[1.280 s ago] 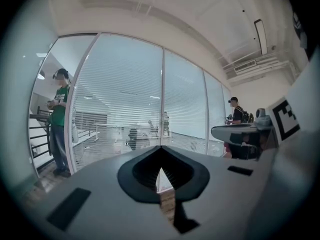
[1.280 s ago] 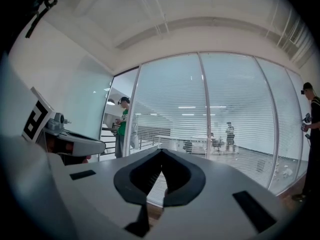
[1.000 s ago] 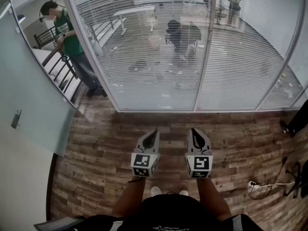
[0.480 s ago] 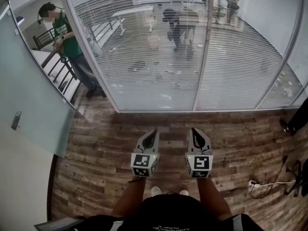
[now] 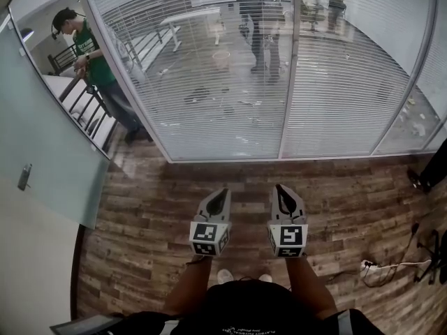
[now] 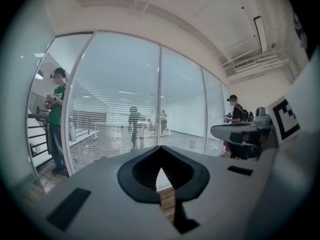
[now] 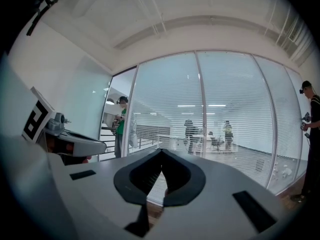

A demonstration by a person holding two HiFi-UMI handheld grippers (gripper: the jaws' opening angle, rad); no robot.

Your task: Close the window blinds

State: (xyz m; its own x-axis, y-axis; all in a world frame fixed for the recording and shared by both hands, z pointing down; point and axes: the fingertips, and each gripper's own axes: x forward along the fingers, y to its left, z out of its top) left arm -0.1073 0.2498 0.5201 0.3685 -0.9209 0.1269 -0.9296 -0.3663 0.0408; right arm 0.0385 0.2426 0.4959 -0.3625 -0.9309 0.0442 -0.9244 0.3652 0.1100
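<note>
Ahead, open floor (image 5: 244, 174) separates left gripper (image 5: 221, 191), right gripper (image 5: 281, 188) from blinds (image 5: 223, 96).

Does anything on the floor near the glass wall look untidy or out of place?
Yes. A white power strip with loose cables lies on the wooden floor at right, and small scraps lie scattered behind the blinds.

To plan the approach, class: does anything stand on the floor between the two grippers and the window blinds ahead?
Nothing visible does. Only bare wooden floor lies between the left gripper, the right gripper and the blinds. A power strip lies off to the right, and a person in green stands left of the blinds.
</note>
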